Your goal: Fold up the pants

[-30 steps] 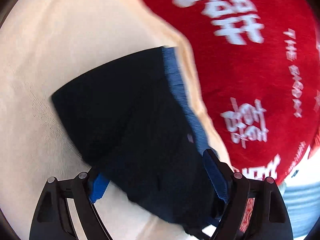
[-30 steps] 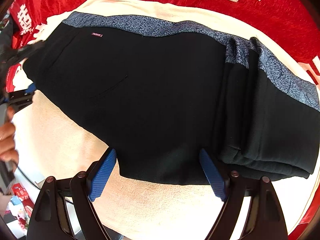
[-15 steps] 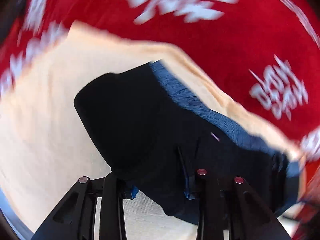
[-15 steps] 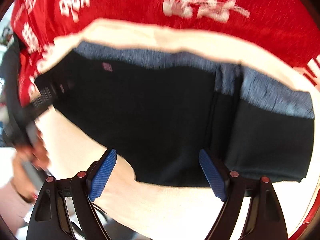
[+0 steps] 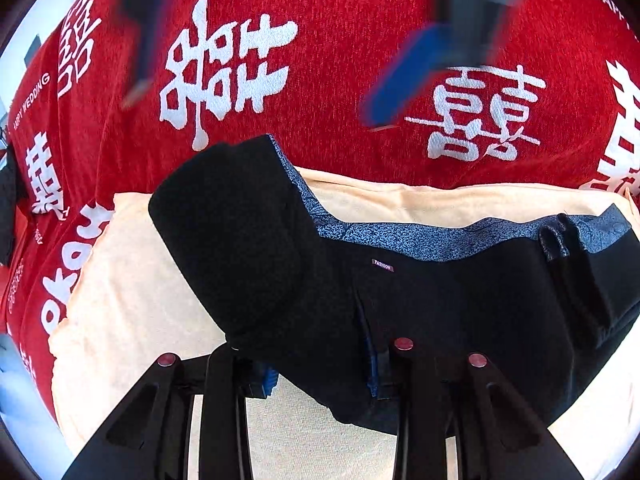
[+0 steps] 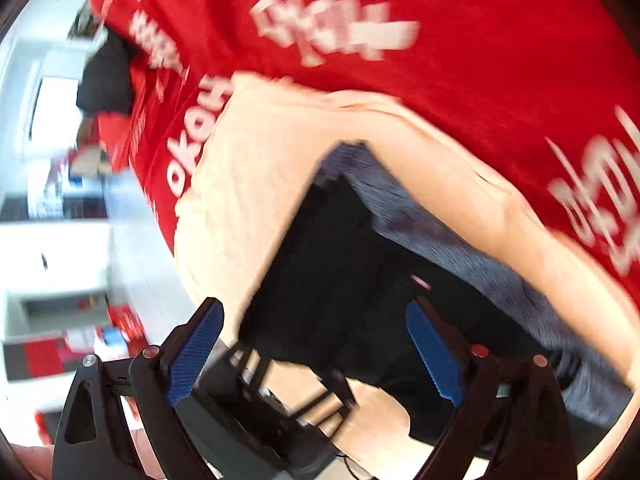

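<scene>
Pants (image 5: pixel 440 304): lay part-folded on the cream cloth (image 5: pixel 132 304), black with a blue patterned waistband (image 5: pixel 400 236) along the far edge; one end lifted and curling over toward the middle.
Left gripper (image 5: pixel 320 376): clamped on a thick bunch of the black fabric, pads almost buried in it (a second earlier stood wide around the cloth, not pinching).
Right gripper (image 6: pixel 316 354): jaws opening, blue pads well apart, nothing pressed between them; pants seen beyond the gap, not gripped.
Change in right view: earlier looked squarely across the whole garment; now swung round toward the raised end, picture smeared, the left tool crossing low in frame.
Red blanket (image 5: pixel 340 40): underneath everything, white characters, unmoved.
Meaning for the task: fold probably under way, lifted end ready to be carried across the rest.
Open question: whether the right tool was heading to take the other corner of that end, impossible to say.
Risk: bunched grip could drag a crooked crease.
</scene>
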